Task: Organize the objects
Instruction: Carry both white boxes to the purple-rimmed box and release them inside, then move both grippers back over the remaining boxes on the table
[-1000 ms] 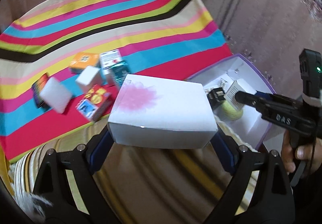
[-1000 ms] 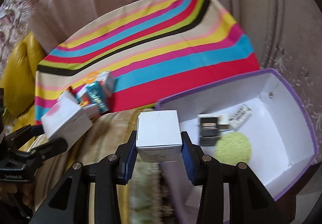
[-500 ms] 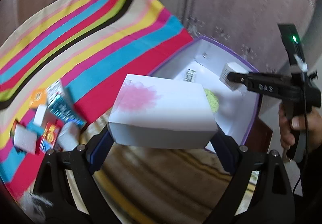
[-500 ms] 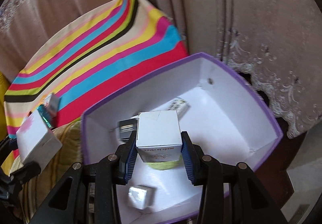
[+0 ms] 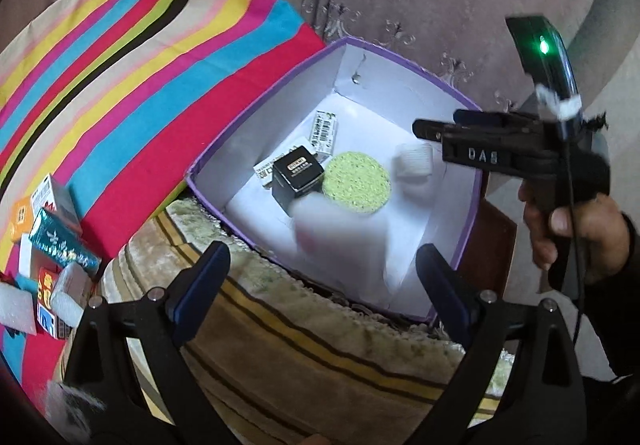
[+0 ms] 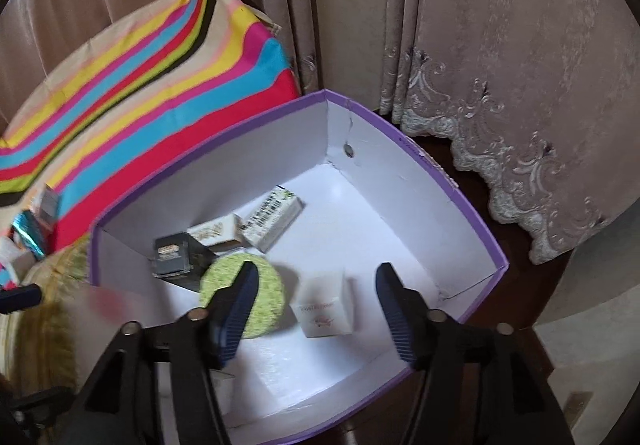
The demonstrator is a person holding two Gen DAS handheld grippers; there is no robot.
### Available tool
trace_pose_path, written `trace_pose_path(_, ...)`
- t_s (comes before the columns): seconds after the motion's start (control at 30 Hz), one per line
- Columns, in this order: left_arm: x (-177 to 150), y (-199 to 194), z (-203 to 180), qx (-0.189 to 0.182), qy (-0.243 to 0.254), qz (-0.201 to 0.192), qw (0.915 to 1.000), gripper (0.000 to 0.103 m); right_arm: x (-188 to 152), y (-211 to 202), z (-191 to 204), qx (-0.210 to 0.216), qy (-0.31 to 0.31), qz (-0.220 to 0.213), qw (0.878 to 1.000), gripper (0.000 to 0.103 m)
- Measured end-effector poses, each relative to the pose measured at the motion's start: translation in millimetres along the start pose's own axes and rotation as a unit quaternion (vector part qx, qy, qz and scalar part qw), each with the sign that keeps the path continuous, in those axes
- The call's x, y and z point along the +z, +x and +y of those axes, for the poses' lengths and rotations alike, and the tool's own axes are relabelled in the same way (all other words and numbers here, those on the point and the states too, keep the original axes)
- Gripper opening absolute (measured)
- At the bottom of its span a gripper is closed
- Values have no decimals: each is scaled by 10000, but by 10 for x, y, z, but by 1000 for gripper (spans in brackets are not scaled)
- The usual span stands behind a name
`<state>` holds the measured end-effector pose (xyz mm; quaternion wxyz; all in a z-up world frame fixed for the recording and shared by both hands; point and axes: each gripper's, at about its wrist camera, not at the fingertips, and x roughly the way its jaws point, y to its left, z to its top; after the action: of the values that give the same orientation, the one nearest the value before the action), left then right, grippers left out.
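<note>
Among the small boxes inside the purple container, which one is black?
The black box at the left edge of the round green sponge. The other boxes in the purple container are white or cream, like the printed carton behind it.

Embroidered curtain [image 6: 500,57], striped cloth [image 5: 132,57]

Matt cardboard box [image 6: 420,181], spongy green disc [image 6: 268,297].

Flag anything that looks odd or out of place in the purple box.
One thing: the white box with a pink mark is a motion-blurred smear over the purple box's near edge, below the open left gripper, apparently mid-drop, not settled.
</note>
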<state>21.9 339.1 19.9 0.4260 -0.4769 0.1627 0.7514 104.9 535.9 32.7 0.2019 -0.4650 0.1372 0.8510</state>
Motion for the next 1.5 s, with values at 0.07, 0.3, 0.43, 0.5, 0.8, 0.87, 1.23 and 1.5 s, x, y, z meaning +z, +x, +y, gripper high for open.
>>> trace_pose_path(0.07, -10, -40, 48, -5, -172, -70, 9998, 95, 2, 26, 20, -69, -98, -58, 9999, 67)
trace_pose_path(0.3, -63, -297, 203, -29, -626, -620, 9961, 95, 58, -34, 318, -47, -438, -160, 9989, 67)
trace_pose_path(0.43, -114, -416, 247, 57, -658, -811, 9945, 95, 62, -131, 355, 498, 240, -126, 9984, 77)
trace_pose_path(0.5, -152, -490, 296, 85, -757, -885, 9932, 95, 58, -152, 394, 566, 414, -83, 9975, 77)
trace_pose_path(0.8, -494, -945, 936, 130, -1962, -1604, 9673, 92, 341, -216, 905, 1337, 593, -25, 9892, 77)
trace_pose_path(0.87, -608, -1039, 1088, 150, -2235, -1720, 9593, 87, 459, -260, 1165, 1534, 274, -148, 9877, 77)
trace_pose_path(1.23, -1073, -1310, 1523, 625, -2963, -1948, 9329, 80, 314, -396, 2322, 2154, -1291, -295, 9675, 79)
trace_pose_path(1.5, -1294, -1416, 1726, 838, -3274, -1964, 9204, 80, 64, -408, 2634, 2153, -1809, -103, 9596, 79)
